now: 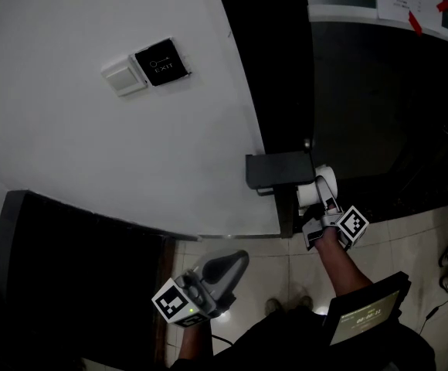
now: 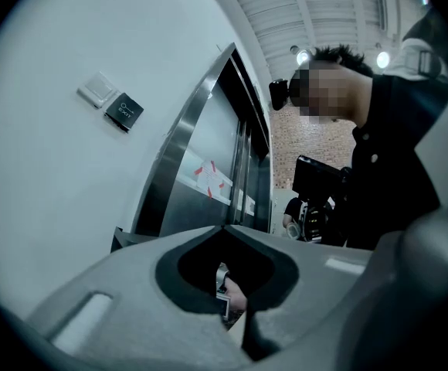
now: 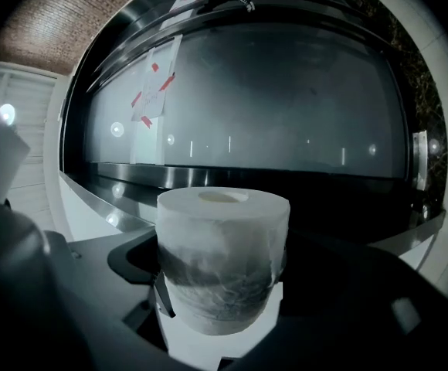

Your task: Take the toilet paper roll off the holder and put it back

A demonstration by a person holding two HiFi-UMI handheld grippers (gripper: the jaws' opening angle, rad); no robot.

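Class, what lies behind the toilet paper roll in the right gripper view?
A dark glossy panel with a taped paper notice and a shiny rail. The roll hides the part directly behind it.

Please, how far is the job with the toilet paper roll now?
Done: the toilet paper roll looks off the black holder. In hand: the right tongs grip it just beside the holder. Still to do: seating it back on the holder. The left tongs hang shut and empty, lower down.
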